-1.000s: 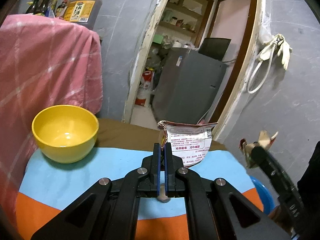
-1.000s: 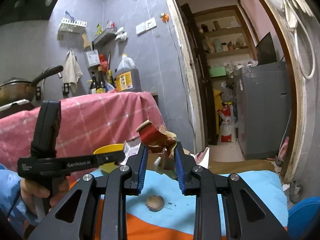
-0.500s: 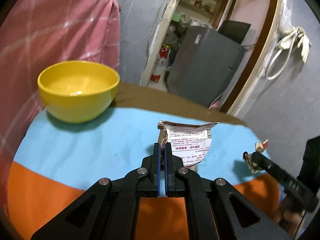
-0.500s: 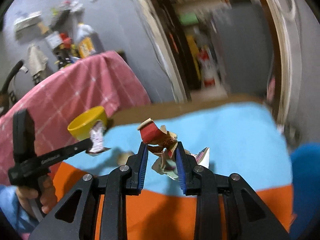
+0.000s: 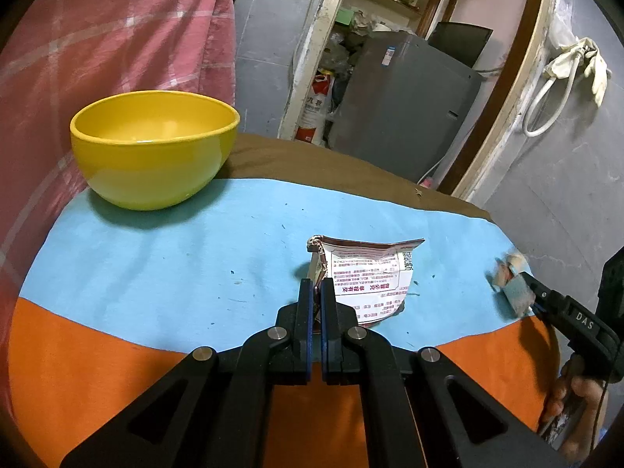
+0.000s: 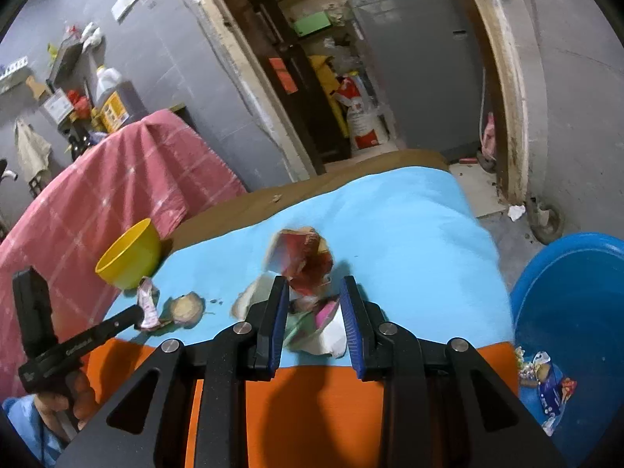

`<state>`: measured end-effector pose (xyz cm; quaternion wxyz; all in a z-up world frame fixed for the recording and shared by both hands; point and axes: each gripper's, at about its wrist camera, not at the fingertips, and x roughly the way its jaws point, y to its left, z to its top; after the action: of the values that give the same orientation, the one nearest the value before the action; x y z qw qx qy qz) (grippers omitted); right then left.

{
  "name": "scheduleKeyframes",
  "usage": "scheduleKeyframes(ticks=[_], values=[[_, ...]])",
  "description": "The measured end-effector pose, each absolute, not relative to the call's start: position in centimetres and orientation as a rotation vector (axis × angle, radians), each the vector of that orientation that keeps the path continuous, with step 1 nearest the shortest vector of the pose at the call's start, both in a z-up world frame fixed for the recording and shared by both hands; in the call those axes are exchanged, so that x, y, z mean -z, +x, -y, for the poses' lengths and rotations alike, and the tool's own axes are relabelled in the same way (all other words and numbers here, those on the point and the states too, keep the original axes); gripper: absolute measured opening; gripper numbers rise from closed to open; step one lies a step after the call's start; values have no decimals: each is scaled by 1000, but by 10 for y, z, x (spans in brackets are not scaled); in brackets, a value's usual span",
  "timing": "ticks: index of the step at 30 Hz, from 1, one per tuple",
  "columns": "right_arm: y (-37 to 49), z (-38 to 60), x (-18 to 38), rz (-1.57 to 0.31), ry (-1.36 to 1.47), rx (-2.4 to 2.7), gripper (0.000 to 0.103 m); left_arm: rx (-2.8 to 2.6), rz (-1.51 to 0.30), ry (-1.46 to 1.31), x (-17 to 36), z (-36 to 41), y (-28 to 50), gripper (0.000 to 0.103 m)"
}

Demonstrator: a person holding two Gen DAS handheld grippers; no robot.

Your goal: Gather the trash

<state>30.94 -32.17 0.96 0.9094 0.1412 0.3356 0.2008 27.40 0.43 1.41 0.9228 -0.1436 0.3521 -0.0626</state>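
Observation:
My left gripper (image 5: 316,285) is shut on the edge of a white snack wrapper with red print (image 5: 366,277), held low over the blue part of the tablecloth (image 5: 195,257). The right wrist view shows that gripper (image 6: 138,315) and its wrapper (image 6: 147,299) at the left. My right gripper (image 6: 315,292) is shut on a crumpled red and white wrapper (image 6: 306,259) above the cloth's right half; the left wrist view has this gripper (image 5: 518,292) at the far right. A brown round scrap (image 6: 187,306) lies on the cloth beside the left wrapper.
A yellow bowl (image 5: 152,148) stands at the table's far left, against a pink checked cloth (image 5: 97,39). A blue tub (image 6: 577,304) with several wrappers in it sits on the floor right of the table. An open doorway with a grey appliance (image 5: 401,101) lies beyond.
Both grippers sank toward the table with their wrappers still held. The right one tipped down and rolled, bringing the blue tub into its view.

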Motion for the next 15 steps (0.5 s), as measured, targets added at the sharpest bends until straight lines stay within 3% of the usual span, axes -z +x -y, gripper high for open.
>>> scheduleKeyframes(ticks=[9, 10, 12, 15], values=[[311, 320, -12, -679, 270, -413, 25, 115, -714, -302, -17, -7, 275, 1], [311, 318, -14, -677, 258, -411, 26, 111, -711, -306, -17, -8, 275, 1], [312, 314, -16, -674, 231, -407, 41, 103, -706, -309, -18, -10, 276, 1], [313, 302, -22, -657, 170, -398, 47, 95, -712, -313, -17, -15, 281, 1]])
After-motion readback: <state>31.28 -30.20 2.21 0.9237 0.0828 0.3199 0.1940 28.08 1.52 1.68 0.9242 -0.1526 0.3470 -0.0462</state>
